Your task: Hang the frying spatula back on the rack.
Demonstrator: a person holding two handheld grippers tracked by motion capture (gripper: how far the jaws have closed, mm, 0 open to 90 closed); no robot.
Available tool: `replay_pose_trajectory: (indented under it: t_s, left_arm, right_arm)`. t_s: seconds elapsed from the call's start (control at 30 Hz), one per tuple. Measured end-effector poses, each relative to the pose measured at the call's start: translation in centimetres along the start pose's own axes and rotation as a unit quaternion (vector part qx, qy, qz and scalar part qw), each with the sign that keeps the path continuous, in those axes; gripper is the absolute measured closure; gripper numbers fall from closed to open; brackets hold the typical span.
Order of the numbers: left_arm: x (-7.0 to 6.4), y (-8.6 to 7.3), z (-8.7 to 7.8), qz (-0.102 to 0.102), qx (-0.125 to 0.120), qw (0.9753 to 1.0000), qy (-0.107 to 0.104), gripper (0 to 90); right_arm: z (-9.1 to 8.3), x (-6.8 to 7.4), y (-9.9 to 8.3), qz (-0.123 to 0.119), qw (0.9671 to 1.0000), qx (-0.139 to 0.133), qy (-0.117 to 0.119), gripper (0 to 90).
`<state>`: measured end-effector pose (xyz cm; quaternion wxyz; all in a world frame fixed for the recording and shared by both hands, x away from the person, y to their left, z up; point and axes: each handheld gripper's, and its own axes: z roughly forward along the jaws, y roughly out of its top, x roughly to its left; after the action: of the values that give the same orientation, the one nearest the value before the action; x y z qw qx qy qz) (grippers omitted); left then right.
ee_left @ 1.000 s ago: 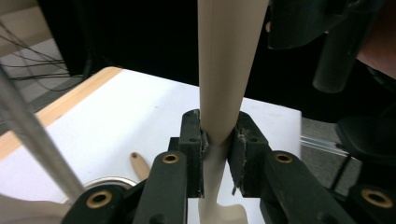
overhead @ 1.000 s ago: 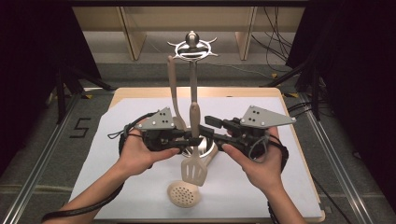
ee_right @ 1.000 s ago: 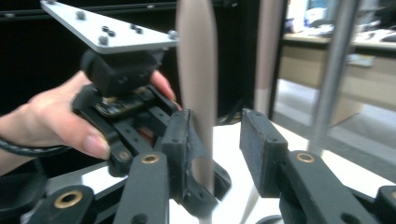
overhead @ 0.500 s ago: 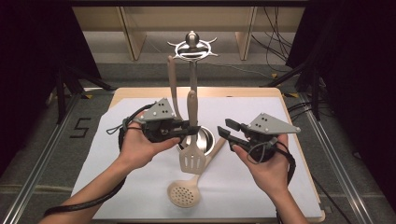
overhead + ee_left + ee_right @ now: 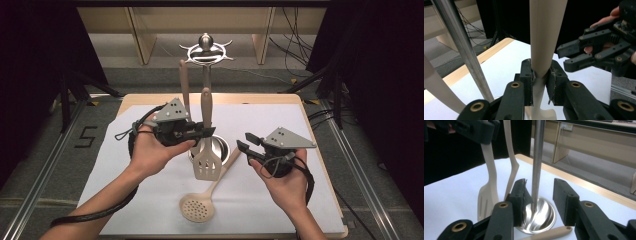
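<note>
We pinched the slotted spatula (image 5: 205, 159) mid-handle in our left gripper (image 5: 202, 133); it seemed light, stiff and slick. Our right gripper (image 5: 242, 141) stood spread.

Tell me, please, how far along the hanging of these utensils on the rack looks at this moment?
One utensil already hangs from the metal rack. In hand: the left gripper is shut on the slotted spatula, held upright beside the rack's pole. Left: the slotted spoon lies on the white mat; the right gripper is open, holding nothing.
</note>
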<state>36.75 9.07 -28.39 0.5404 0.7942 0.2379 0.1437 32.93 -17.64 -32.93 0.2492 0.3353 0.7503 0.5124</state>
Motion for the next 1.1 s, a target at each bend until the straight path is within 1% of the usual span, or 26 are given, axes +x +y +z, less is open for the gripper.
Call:
replay_pose_trajectory:
  t_s: [0.03, 0.07, 0.1, 0.13, 0.17, 0.23, 0.3, 0.33, 0.37, 0.4, 0.43, 0.47, 0.53, 0.57, 0.6, 0.63, 0.67, 0.7, 0.73, 0.8, 0.83, 0.87, 0.9, 1.0, 1.07, 1.1]
  left_arm:
    - [0.0, 0.1, 0.0, 0.0, 0.0, 1.0, 0.001, 75.7]
    - [0.0, 0.2, 0.0, 0.0, -0.001, 1.0, 0.001, 75.8]
    - [0.0, 0.3, 0.0, -0.003, -0.001, 1.0, 0.003, 75.8]
    - [0.0, 0.4, 0.0, -0.003, -0.001, 1.0, 0.005, 75.7]
    - [0.1, 0.6, 0.1, -0.003, -0.002, 1.0, 0.007, 75.8]
    - [0.1, 0.8, 0.1, -0.004, -0.002, 0.9999, 0.01, 75.8]
    - [0.2, 1.0, 0.1, -0.004, -0.002, 0.9999, 0.014, 75.8]
    - [0.4, 1.1, 0.1, 0.008, -0.002, 0.9998, 0.017, 75.8]
    - [0.6, 1.2, 0.2, 0.01, -0.001, 0.9998, 0.02, 75.7]
    - [0.6, 1.3, 0.2, 0.01, 0.0, 0.9997, 0.022, 75.7]
    - [0.8, 1.4, 0.2, 0.013, 0.002, 0.9996, 0.024, 75.8]
    - [0.8, 1.4, 0.3, 0.007, 0.002, 0.9996, 0.027, 75.7]
    - [1.1, 1.6, 0.4, 0.021, 0.003, 0.9994, 0.027, 75.8]
    - [1.0, 1.7, 0.4, 0.011, 0.003, 0.9995, 0.028, 75.7]
    - [1.2, 1.8, 0.5, 0.018, 0.003, 0.9994, 0.03, 75.7]
    - [1.0, 1.8, 0.5, 0.007, 0.003, 0.9995, 0.03, 75.8]
    - [1.1, 1.9, 0.5, 0.007, 0.002, 0.9995, 0.031, 75.7]
    - [1.2, 2.1, 0.5, 0.012, 0.004, 0.9993, 0.035, 75.8]
    - [1.4, 2.2, 0.6, 0.016, 0.002, 0.9993, 0.033, 75.8]
    - [1.5, 2.4, 0.7, 0.017, 0.005, 0.9992, 0.036, 75.7]
    - [1.4, 2.4, 0.7, 0.01, 0.006, 0.9992, 0.038, 75.8]
    - [1.6, 2.5, 0.8, 0.016, 0.007, 0.9992, 0.036, 75.8]
    - [1.7, 2.6, 0.8, 0.013, 0.005, 0.9992, 0.036, 75.8]
    - [1.8, 2.6, 1.0, 0.007, 0.008, 0.9992, 0.039, 75.8]
    - [2.0, 2.7, 1.1, 0.007, 0.009, 0.9992, 0.039, 75.7]
    - [1.9, 2.7, 1.1, 0.001, 0.008, 0.9992, 0.04, 75.8]
  right_arm:
    - [0.1, 0.0, -0.1, 0.002, 1.0, -0.001, 0.003, 63.4]
    - [0.1, -0.1, -0.2, -0.006, 1.0, 0.003, -0.003, 63.3]
    - [0.2, 0.0, -0.3, 0.003, 1.0, 0.005, 0.002, 63.3]
    - [0.2, 0.0, -0.3, -0.003, 1.0, 0.006, -0.001, 63.3]
    - [0.3, 0.1, -0.4, 0.004, 0.9999, 0.001, -0.009, 63.3]
    - [0.3, 0.2, -0.4, 0.009, 0.9999, 0.007, -0.004, 63.2]
    - [0.3, 0.2, -0.5, 0.009, 0.9999, 0.004, -0.008, 63.1]
    - [0.3, 0.2, -0.5, 0.01, 0.9999, 0.006, -0.008, 63.2]
    - [0.3, 0.1, -0.4, 0.006, 1.0, 0.002, -0.008, 63.1]
    - [0.2, 0.0, -0.4, 0.005, 0.9999, 0.008, -0.003, 63.1]
    - [0.1, 0.0, -0.3, 0.007, 0.9999, 0.01, -0.004, 63.1]
    - [0.2, -0.1, -0.3, -0.001, 1.0, 0.004, 0.0, 63.1]
    - [0.1, -0.1, -0.3, 0.0, 1.0, 0.006, -0.003, 63.1]
    - [0.1, -0.1, -0.3, 0.001, 1.0, 0.005, -0.001, 63.1]
    - [0.1, -0.1, -0.3, 0.002, 1.0, 0.005, -0.001, 63.1]
    - [0.2, -0.1, -0.3, 0.002, 1.0, 0.004, 0.001, 63.2]
    - [0.2, -0.1, -0.3, -0.004, 1.0, 0.003, 0.001, 63.1]
    - [0.2, -0.1, -0.3, -0.003, 1.0, 0.007, -0.001, 63.1]
    - [0.2, -0.1, -0.3, -0.003, 1.0, 0.007, -0.001, 63.1]
    - [0.2, -0.1, -0.3, -0.003, 1.0, 0.007, 0.0, 63.1]
    - [0.2, -0.1, -0.3, -0.005, 1.0, 0.007, 0.0, 63.1]
    - [0.2, -0.1, -0.3, -0.005, 1.0, 0.007, -0.001, 63.1]
    - [0.2, -0.1, -0.3, 0.0, 1.0, 0.003, 0.003, 63.1]
    - [0.1, -0.2, -0.3, -0.005, 1.0, 0.005, -0.001, 63.1]
    - [0.1, -0.2, -0.3, -0.004, 1.0, 0.001, -0.003, 63.2]
    - [0.1, -0.2, -0.3, -0.004, 1.0, -0.001, -0.003, 63.2]
